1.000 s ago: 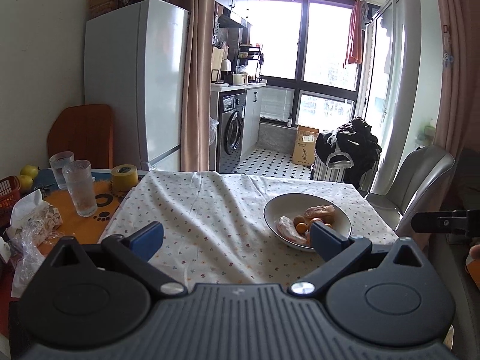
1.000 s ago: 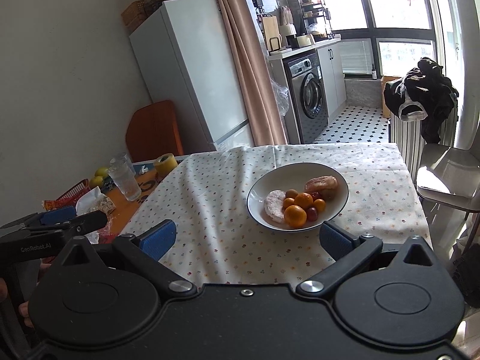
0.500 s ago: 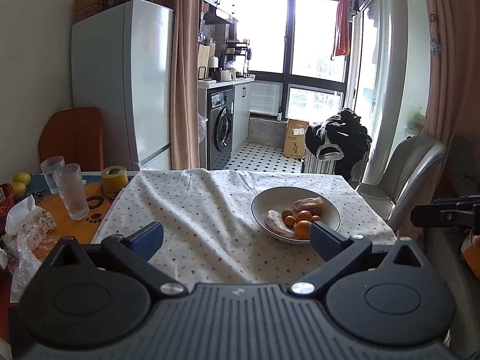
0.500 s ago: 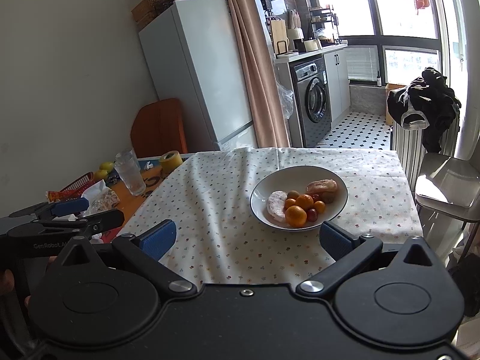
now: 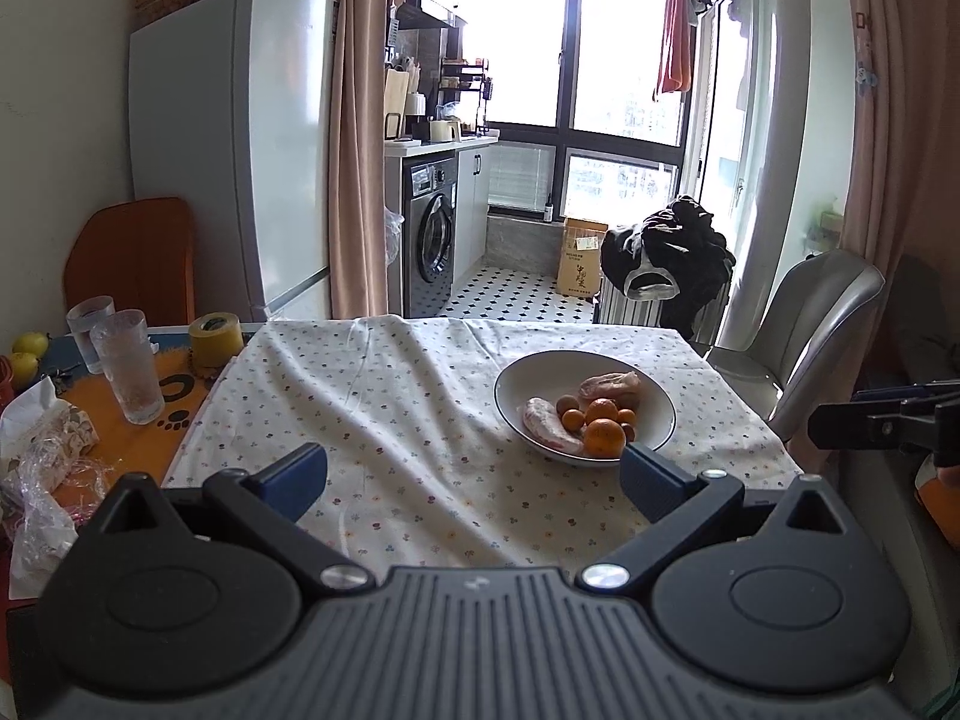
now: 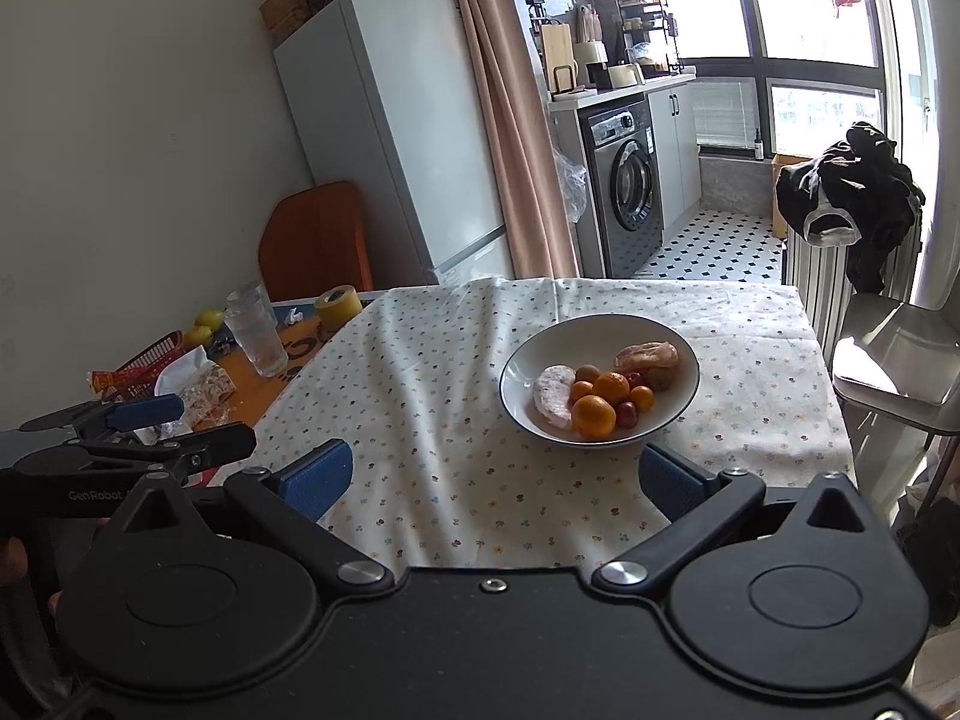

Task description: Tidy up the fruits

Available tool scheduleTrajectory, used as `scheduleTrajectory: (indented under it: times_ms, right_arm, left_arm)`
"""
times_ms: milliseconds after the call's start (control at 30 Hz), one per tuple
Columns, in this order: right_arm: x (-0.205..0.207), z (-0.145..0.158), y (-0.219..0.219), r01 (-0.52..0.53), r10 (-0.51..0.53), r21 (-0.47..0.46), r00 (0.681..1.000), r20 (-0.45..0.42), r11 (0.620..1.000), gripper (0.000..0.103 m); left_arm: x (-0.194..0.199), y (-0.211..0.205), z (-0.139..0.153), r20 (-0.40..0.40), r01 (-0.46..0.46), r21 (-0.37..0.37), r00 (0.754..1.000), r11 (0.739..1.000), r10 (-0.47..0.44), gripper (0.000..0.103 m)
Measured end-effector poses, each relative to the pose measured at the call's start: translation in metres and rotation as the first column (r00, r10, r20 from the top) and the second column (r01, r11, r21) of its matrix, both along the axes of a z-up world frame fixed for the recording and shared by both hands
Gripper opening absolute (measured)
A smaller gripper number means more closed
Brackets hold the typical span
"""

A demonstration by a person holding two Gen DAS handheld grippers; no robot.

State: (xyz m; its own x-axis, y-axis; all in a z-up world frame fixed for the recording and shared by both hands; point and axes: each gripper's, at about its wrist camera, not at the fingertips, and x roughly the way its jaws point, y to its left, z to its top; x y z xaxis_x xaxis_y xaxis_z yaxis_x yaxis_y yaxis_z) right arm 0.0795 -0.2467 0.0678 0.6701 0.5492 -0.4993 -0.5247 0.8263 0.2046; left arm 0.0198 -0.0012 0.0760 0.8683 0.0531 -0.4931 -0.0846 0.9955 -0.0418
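A white bowl [image 5: 528, 372] [image 6: 600, 330] sits on the flowered tablecloth [image 5: 390, 408] [image 6: 432, 420], right of the middle. It holds oranges [image 5: 604, 437] [image 6: 594, 416], small red fruits [image 6: 627, 413], a brown fruit [image 6: 587, 373] and pale wrapped pastries [image 5: 546, 431] [image 6: 554, 404]. My left gripper [image 5: 474, 477] is open, held above the table's near edge, short of the bowl. My right gripper [image 6: 492, 474] is open too, just before the bowl, with nothing between its fingers. Each gripper shows at the edge of the other's view.
On the orange mat at the left stand two glasses [image 5: 129, 366] [image 6: 255, 330], a tape roll [image 5: 215, 337] [image 6: 339, 306], crumpled bags [image 5: 42, 456], a red basket [image 6: 150, 354] and yellow fruits [image 5: 27, 343] [image 6: 207, 319]. A grey chair [image 5: 804, 324] [image 6: 888, 360] stands at the table's right.
Both views have tilted and drawn a little nearer; the bowl now sits lower and closer to the fingertips. Both grippers stay open and nothing on the table has moved.
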Motion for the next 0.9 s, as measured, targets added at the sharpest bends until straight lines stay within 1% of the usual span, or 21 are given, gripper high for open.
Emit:
scheduleTrajectory:
  times_ms: [533,900]
  right_arm:
    - [0.003,-0.008,-0.001,0.012,-0.012,-0.01,1.0,-0.021,1.0,0.103]
    - [0.005,-0.009,-0.002,0.015,-0.016,-0.018,1.0,-0.025,1.0,0.103]
  left_arm:
    - [0.009,-0.005,-0.012,-0.042,0.036,-0.012,0.998,0.999,-0.037,0.102]
    - [0.01,-0.008,-0.014,-0.045,0.049,-0.017,0.998,0.999,-0.049,0.102]
